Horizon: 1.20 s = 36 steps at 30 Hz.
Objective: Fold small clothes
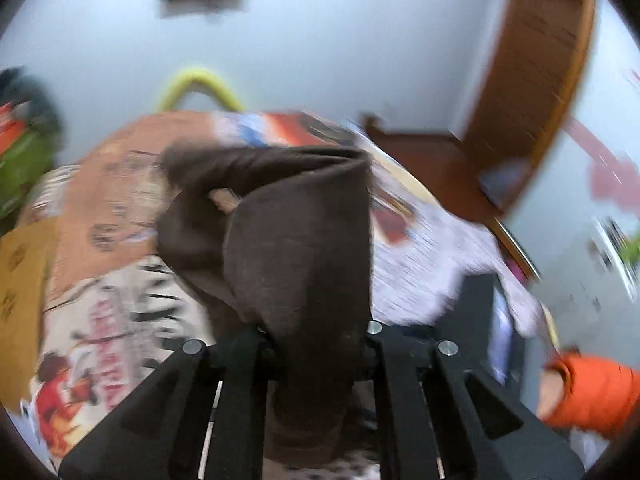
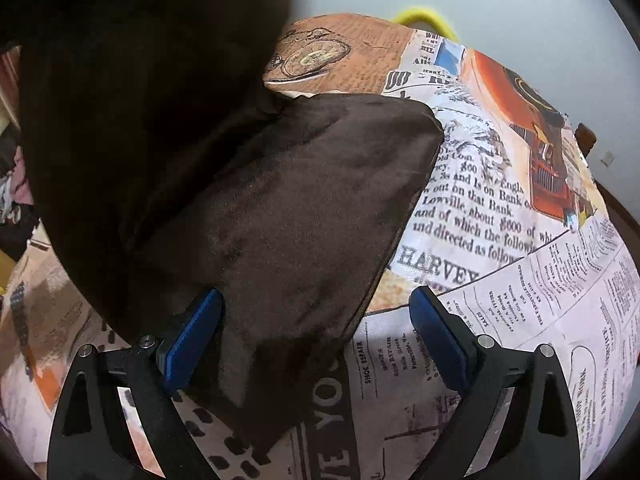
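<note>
Right wrist | tablecloth (image 2: pixel 500 280) print: "HARVEY", "SHOE REPAIR" | brown garment (image 2: pixel 280 200)

- Your garment (image 2: pixel 280 200) is plain dark brown.
- Your table cover (image 2: pixel 500 300) shows black newsprint on white, with orange patches at upper right.
- Your right tool (image 2: pixel 316 336) has blue pads (image 2: pixel 192 344) on black arms.
- Your sleeve (image 1: pixel 596 392), lower right, is orange.
</note>
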Available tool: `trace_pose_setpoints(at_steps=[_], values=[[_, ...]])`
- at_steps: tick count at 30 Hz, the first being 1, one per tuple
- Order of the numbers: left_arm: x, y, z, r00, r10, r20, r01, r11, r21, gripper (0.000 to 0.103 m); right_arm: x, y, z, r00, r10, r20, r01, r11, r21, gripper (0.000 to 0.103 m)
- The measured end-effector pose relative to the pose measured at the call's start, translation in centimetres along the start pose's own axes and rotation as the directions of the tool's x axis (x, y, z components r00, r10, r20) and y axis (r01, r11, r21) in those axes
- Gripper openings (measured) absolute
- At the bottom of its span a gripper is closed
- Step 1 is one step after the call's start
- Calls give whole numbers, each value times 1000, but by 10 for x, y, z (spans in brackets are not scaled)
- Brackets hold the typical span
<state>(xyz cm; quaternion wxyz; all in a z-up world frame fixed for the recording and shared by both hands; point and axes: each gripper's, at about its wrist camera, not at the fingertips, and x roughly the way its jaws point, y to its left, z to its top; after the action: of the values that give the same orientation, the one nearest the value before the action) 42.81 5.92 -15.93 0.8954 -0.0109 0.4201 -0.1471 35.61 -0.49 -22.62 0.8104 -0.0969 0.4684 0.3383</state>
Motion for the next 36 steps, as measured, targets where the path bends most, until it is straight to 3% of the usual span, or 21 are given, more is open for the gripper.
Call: trace_pose_setpoints(at_steps=[5, 13, 16, 19, 22, 27, 32, 36], values=[[23, -1, -22, 994, -12, -107, 11, 1000, -8, 10, -22, -18, -5, 995, 100, 4, -100, 990, 102, 91], [19, 13, -56, 990, 32, -136, -40, 998, -52, 12, -58, -34, -18, 997, 64, 47, -70, 990, 124, 91], [12, 8, -65, 990, 15, -143, -24, 998, -59, 24, -66, -40, -18, 998, 26, 62, -34, 989, 143, 91], [3, 4, -74, 989, -23, -147, 15, 998, -59, 55, -60, -46, -15, 998, -10, 54, 1, 987, 161, 91], [-7, -1, -82, 987, -39, -155, 33, 999, -42, 59, -56, -48, -15, 998, -38, 43, 31, 986, 167, 91], [-27, 10, -94, 985, -73, -158, 57, 993, -105, 59, -60, -51, -25, 997, -65, 30, 59, 984, 170, 91], [-43, 30, -96, 994, 37, -104, -49, 992, -117, 66, -61, -57, -32, 993, -118, 19, 114, 981, 158, 91], [-22, 43, -99, 984, 90, -152, -110, 986, -127, 66, -59, -62, -29, 987, -156, 32, 149, 976, 159, 91]])
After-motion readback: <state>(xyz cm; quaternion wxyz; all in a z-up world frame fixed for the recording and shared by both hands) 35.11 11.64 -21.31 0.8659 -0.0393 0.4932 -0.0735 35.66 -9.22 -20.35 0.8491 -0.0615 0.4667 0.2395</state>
